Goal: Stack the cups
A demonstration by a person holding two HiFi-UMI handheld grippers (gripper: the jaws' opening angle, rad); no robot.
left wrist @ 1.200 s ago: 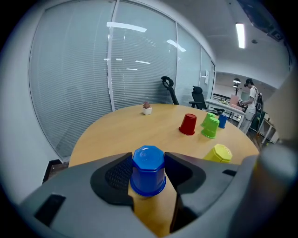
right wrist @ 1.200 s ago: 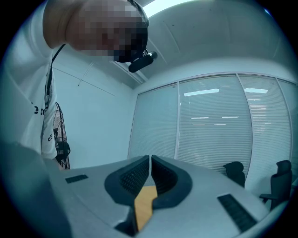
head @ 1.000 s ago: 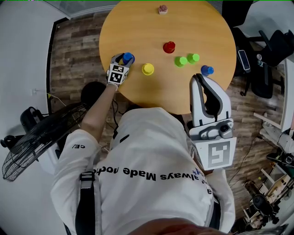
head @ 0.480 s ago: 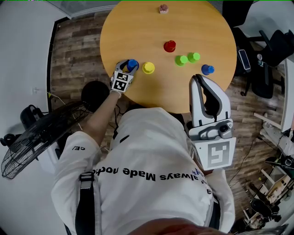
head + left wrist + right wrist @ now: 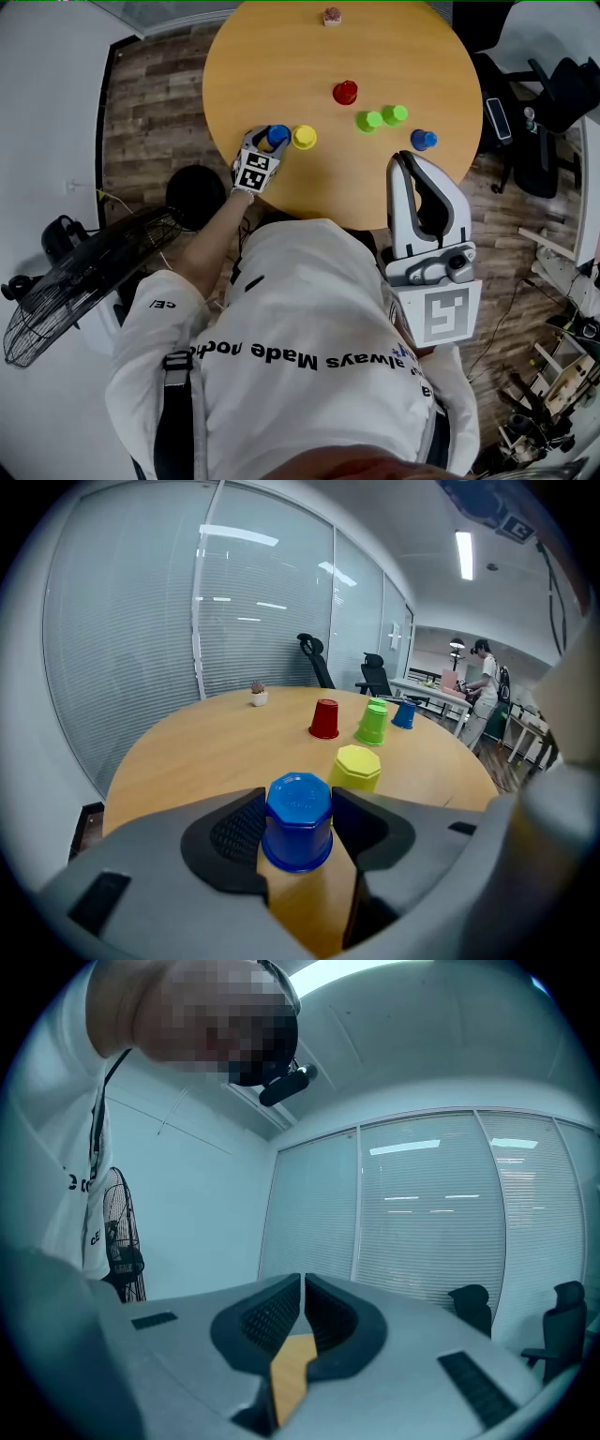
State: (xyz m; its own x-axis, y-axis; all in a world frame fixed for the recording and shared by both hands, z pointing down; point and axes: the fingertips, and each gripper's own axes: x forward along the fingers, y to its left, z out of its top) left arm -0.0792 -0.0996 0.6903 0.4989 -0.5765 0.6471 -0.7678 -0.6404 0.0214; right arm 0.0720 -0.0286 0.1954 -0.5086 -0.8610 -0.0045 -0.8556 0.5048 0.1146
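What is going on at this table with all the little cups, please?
A person is stacking cups with two handheld grippers. The left gripper is closed on an upside-down blue cup, right beside the yellow cup on the wooden table. The red cup, two green cups and a second blue cup stand apart, unstacked. The right gripper is shut and empty, held back near the person's body.

Round wooden table (image 5: 281, 56) with scattered cups (image 5: 345, 93)

Items around me:
- Round wooden table (image 5: 281, 56) in front of me.
- Small potted plant (image 5: 332, 18) at its far edge.
- Black wire-caged fan (image 5: 66, 300) low at my left.
- Office chair (image 5: 553, 94) at my right.
- Plank floor (image 5: 150, 103).
- Blinds (image 5: 253, 621) behind glass.
- Person (image 5: 485, 691) standing at a distant desk.
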